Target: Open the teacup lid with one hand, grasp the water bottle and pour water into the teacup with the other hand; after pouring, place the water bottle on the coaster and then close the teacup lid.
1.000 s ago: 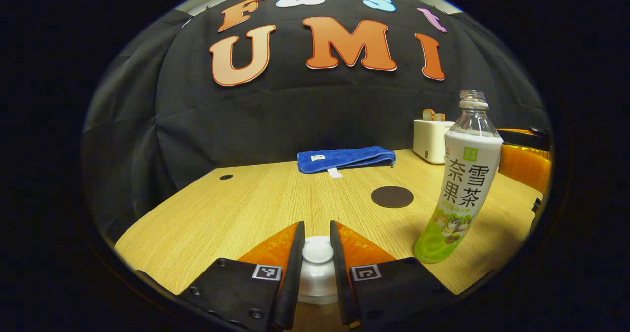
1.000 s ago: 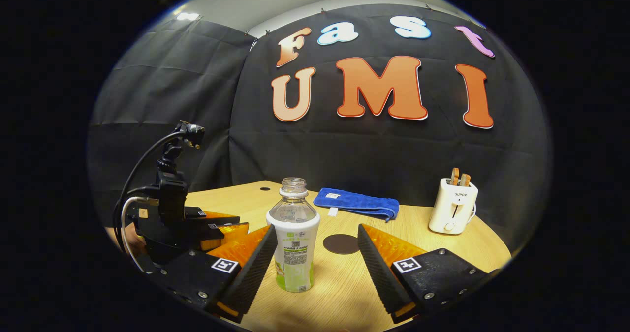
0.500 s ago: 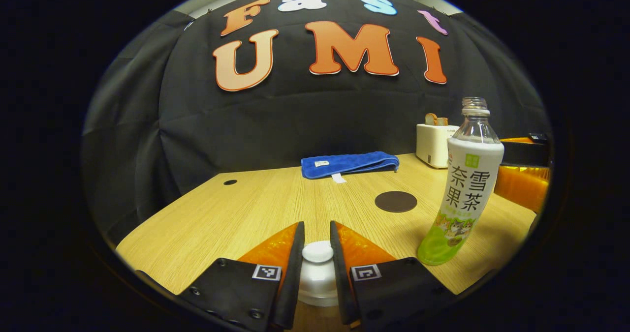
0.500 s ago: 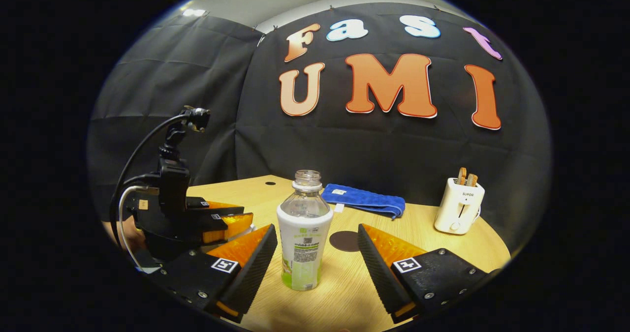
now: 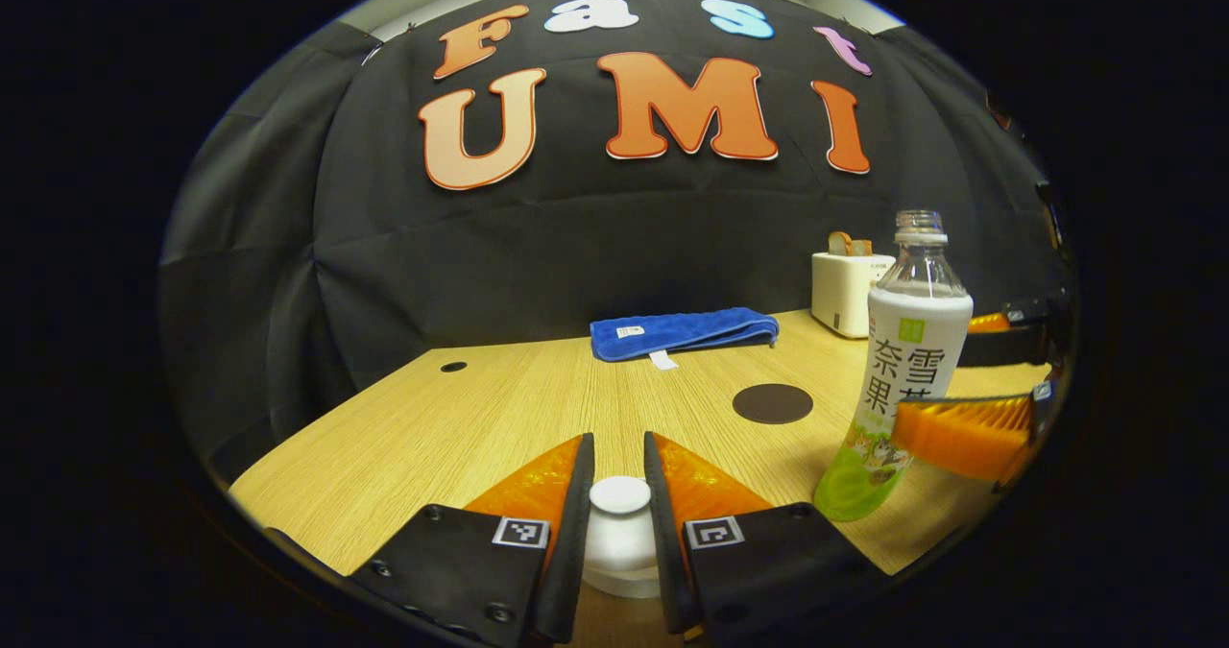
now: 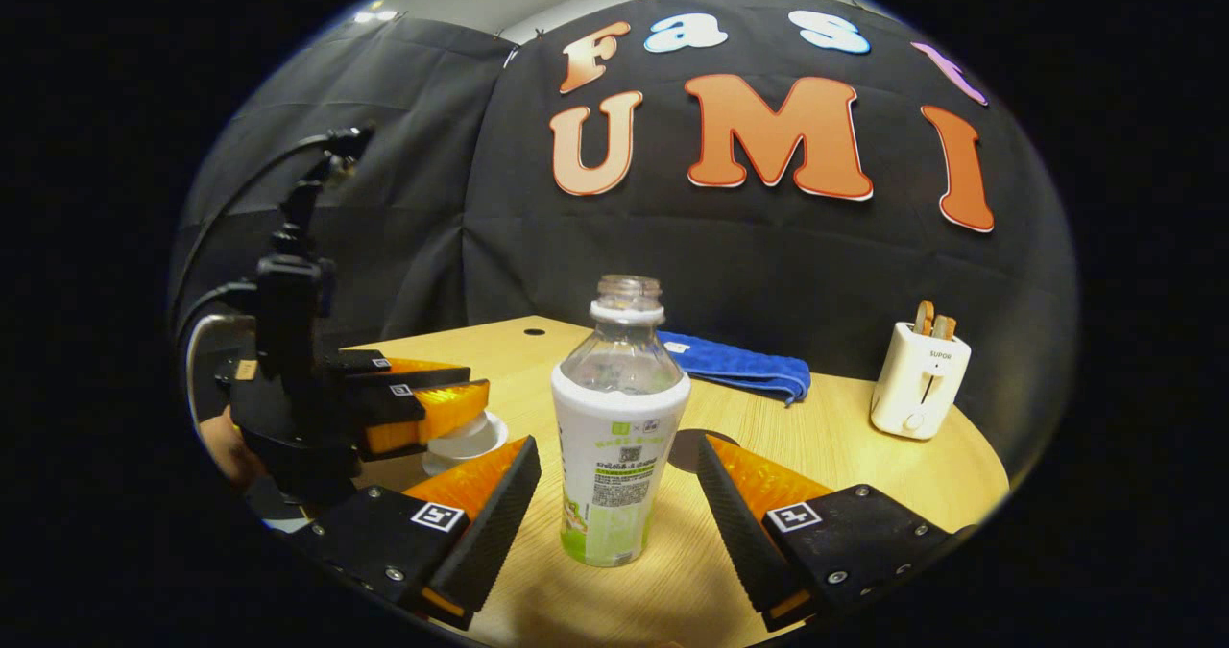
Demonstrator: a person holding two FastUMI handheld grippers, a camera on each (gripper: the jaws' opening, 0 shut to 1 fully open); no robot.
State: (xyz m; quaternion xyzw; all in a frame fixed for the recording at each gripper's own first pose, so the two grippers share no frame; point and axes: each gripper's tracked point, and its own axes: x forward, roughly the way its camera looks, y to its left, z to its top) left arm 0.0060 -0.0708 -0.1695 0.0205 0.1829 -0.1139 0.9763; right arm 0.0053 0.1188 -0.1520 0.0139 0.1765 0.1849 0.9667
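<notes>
left tool: your left tool (image 5: 619, 480) is clamped on the round white knob of the white ceramic teacup lid (image 5: 619, 494), one finger on each side. that grip makes sense, since the knob is the only part narrow enough to pinch. from the right gripper view the lid (image 6: 459, 434) looks lifted and tipped, but whether it is clear of the cup you cannot tell.

right tool: your right tool (image 6: 619, 485) stands wide apart, its fingers on either side of the bottle and not touching it. the spread is likely there so the body slides in before you squeeze.

bottle: the clear plastic water bottle with a white and green wrap label (image 6: 619, 437) stands upright on the light wood bench (image 5: 480, 418), uncapped, just right of the lid. its neck is clear and the wrap hides the water level.

coaster: the dark round flat coaster (image 5: 772, 403) lies bare beyond the bottle, ready for the set-down later.

further out: a folded blue towel (image 5: 682, 331) and a white toaster holding bread slices (image 6: 919, 379) sit at the back, well apart from your work.

next: close on the label's middle, where the body looks widest.
</notes>
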